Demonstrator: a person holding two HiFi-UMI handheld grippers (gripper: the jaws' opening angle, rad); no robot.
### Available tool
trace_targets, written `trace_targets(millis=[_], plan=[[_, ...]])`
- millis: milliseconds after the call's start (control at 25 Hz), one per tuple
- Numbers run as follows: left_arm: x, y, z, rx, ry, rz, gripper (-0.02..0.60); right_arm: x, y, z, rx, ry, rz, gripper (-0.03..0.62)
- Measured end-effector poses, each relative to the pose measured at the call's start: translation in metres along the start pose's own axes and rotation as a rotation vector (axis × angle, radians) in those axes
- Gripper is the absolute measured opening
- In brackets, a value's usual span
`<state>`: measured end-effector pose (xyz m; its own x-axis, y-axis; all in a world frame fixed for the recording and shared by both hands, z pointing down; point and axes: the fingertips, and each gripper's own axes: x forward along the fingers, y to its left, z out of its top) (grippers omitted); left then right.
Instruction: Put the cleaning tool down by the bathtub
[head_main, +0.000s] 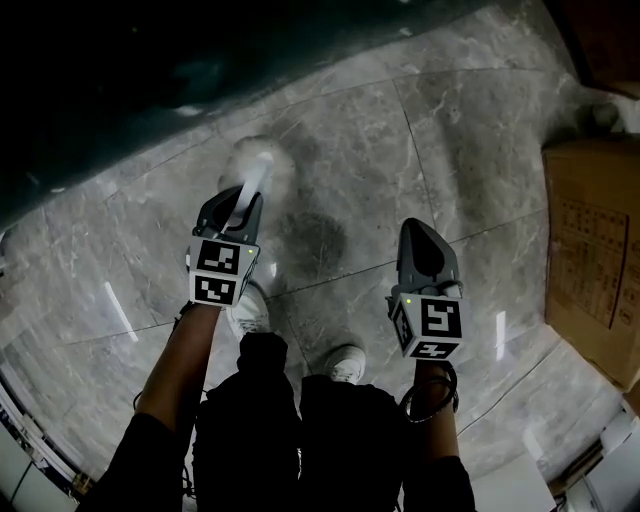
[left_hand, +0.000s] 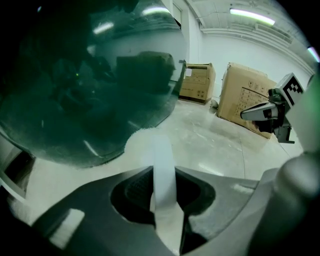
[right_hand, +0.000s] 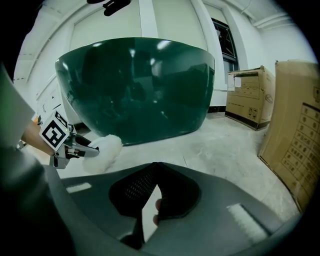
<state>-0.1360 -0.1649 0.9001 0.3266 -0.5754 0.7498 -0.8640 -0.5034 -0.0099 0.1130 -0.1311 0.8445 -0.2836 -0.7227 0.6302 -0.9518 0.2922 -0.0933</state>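
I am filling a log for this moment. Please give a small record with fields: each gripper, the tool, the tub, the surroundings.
left gripper: shut on the handle of the cleaning tool
right gripper: shut, empty
cleaning tool: fluffy head near the floor, close to the bathtub
bathtub: dark green, rounded
surroundings: cardboard boxes on the floor

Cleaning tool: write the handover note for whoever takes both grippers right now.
Left gripper: shut on the white handle of the cleaning tool, whose fluffy head points at the base of the bathtub.
Right gripper: jaws together, nothing between them, held off to the side over the floor.
Done: the tool has been brought close beside the green tub.
Left: lower it to the floor by the tub, open the left jaws and draw back. Whether the head touches the floor can't be told.
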Motion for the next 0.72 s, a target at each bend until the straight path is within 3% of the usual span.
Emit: trace_targets(millis=[720], plan=[[0.070, -0.002, -0.027, 0.046, 0.026, -0.032, 0.074, 0.033, -0.017, -0.051, 0.033, 0.008, -0.021, 0.023]])
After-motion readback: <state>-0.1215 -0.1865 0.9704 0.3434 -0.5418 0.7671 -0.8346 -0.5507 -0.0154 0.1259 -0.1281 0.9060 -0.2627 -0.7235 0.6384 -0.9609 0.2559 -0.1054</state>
